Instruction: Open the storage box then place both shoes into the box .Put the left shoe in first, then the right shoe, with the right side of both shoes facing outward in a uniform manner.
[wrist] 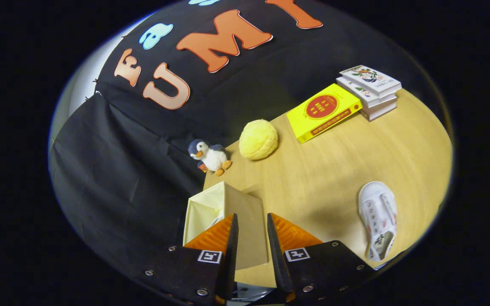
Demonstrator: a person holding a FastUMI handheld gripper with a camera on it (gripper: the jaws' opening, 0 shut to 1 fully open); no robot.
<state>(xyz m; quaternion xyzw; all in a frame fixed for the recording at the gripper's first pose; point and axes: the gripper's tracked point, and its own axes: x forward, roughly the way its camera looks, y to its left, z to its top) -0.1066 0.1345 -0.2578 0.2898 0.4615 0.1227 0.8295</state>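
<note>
Gripper point(251, 221): fingers parted by a narrow gap with nothing clamped between them; they hang over the storage box's near wall, tilted relative to the table.
Storage box point(245, 221): cream fabric cube at the table's point(334, 165) left edge, its top open. Something pale shows inside against the left wall, partly hidden by the left finger; I judge it to be a shoe already placed, though too little of it shows to be sure.
White shoe point(377, 219): lies flat on its sole near the table's front right edge, well apart from the box, lace side up.
Stage, as I judge it: box opened, one shoe apparently in, the second yet to be fetched.
Why the fingers stand apart: empty, they are ready to close on the shoe's collar or side.
Next move calls for: crossing to the shoe, gripping it, turning it so its right side faces outward.
Far edge: toy penguin point(209, 156) at the left corner, a yellow bun-like cushion point(258, 139) beside it, a yellow book point(323, 111), then stacked books point(370, 90), all clear of the working path.
</note>
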